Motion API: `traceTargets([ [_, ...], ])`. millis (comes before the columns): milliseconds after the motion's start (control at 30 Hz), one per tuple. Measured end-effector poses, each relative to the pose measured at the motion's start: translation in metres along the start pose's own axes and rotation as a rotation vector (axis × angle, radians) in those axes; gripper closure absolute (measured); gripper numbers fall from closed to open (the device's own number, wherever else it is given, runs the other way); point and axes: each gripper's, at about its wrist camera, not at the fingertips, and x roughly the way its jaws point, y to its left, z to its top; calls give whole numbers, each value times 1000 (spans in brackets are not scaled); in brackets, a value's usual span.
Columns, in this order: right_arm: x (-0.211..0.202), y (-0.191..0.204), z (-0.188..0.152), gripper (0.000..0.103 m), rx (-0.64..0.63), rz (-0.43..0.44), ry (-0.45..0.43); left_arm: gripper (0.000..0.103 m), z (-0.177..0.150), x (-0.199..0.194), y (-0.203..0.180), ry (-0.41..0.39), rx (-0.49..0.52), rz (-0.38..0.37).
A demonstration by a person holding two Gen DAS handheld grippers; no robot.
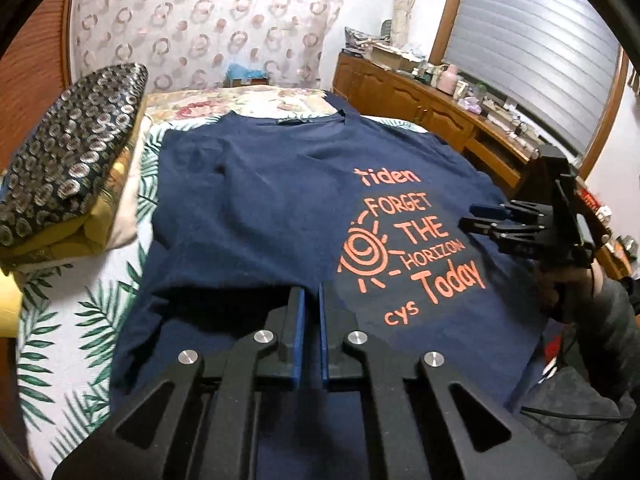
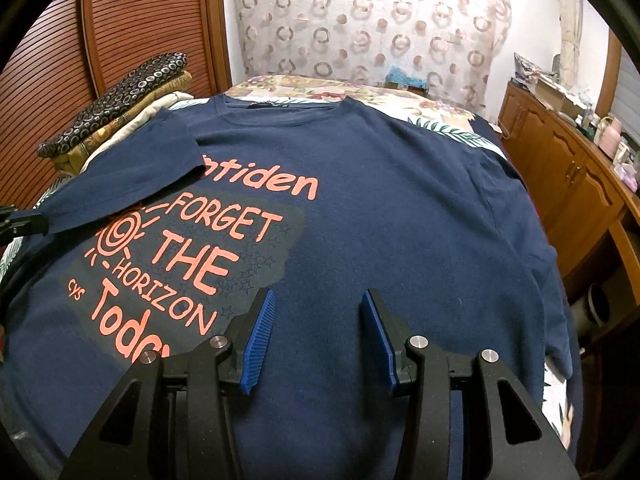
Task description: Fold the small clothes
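Lying flat on the bed [image 2: 460, 118], collar at twelve o'clock, the navy T-shirt [image 2: 380, 200] is being folded — left gripper [image 1: 312, 300] clenching its folded-in sleeve edge, right gripper [image 2: 318, 320] hovering released over the middle.

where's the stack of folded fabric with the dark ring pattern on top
The folded stack sits at the left edge of the bed, beside the navy t-shirt, against the wooden slatted door.
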Motion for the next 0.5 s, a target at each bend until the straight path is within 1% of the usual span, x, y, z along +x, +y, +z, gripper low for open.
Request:
traceTargets([
  [67, 0, 0, 0, 55, -1, -1, 0, 76, 1, -3, -2, -10, 6, 14],
  [133, 0, 0, 0, 55, -1, -1, 0, 71, 1, -7, -4, -25, 10, 21],
  [200, -1, 0, 0, 55, -1, -1, 1, 61, 2, -14, -6, -48, 17, 15],
  [300, -1, 0, 0, 55, -1, -2, 1, 54, 6, -19, -6, -74, 24, 15],
  [367, -1, 0, 0, 54, -1, -2, 1, 35, 10, -21, -5, -90, 28, 24],
  [400, -1, 0, -1, 54, -1, -2, 1, 31, 11, -22, -6, -99, 27, 26],
  [433, -1, 0, 0, 54, -1, -2, 0, 27, 14, -23, -5, -112, 23, 27],
  [500, -1, 0, 0, 54, -1, -2, 0, 25, 18, -24, -2, -130, 15, 31],
])
